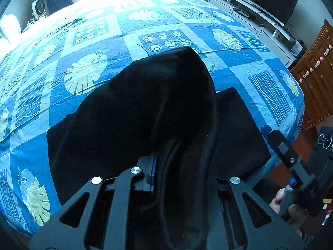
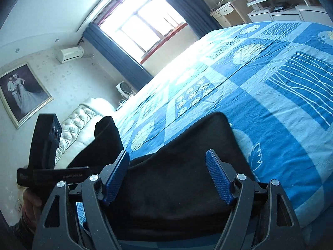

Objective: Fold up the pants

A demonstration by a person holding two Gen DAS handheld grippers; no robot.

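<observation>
Bed (image 1: pixel 129 10): large, covered with a blue patchwork sheet printed with pale leaves, rings and wavy lines; it carries the garment near its near edge. Pants (image 1: pixel 124 112): black, soft cloth, lying by the near edge of the bed toward its near right corner as the left wrist view shows it; a flat folded layer rests on the sheet, its long axis running roughly along that near edge, one squared end reaching toward the right corner. A second layer of the same pants is lifted off the flat one, rising as a rounded hump whose crest points toward the far side of the bed and whose gathered end runs down into the left gripper. Left gripper (image 1: pixel 158 177): fingers clenched on the bunched black cloth, one blue pad showing beside the fabric, the other hidden by it. Right gripper (image 2: pixel 168 179): held in a person's hand at the near right corner of the bed, fingers (image 2: pixel 218 179) spread wide with blue ribbed pads, poised over the flat black layer; whether the pads touch the cloth cannot be told, and nothing is pinched between them. Television (image 1: pixel 268 0): dark screen on a white low unit beyond the right edge of the bed. Wooden drawers (image 1: pixel 314 66): brown, beside the near right corner.
</observation>
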